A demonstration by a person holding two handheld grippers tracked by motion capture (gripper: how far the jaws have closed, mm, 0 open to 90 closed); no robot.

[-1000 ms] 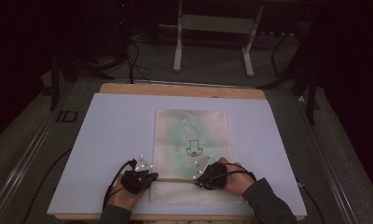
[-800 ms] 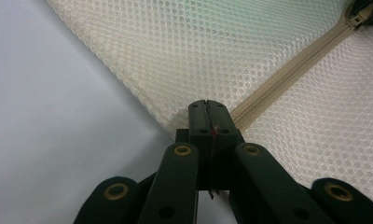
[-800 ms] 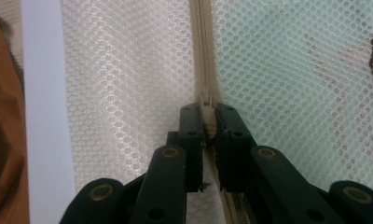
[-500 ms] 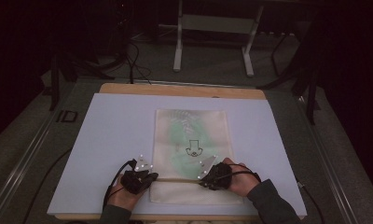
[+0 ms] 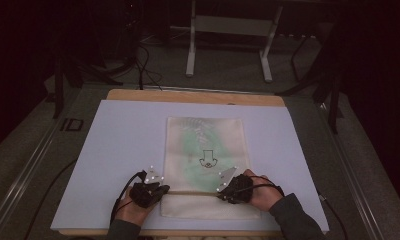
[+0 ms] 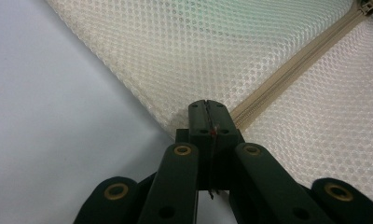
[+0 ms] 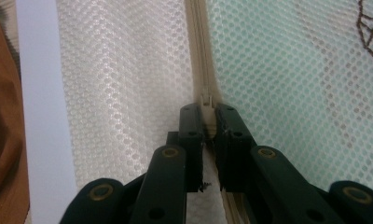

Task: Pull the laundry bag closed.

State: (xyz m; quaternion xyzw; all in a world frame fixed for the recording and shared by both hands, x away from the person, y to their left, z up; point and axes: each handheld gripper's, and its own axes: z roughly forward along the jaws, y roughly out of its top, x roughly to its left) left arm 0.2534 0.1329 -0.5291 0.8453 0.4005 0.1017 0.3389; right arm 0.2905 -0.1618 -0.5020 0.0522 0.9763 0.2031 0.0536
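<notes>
At the near edge of the white mat, the left gripper is clamped on the mesh bag at its zipper end; the right gripper is clenched on the zipper pull.

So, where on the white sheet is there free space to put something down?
The white sheet is bare left of the mesh bag, out to its left edge, also right of the bag and in the strip beyond it. It is crowded at the near edge, where the left gripper and right gripper pinch the bag's zipper.
</notes>
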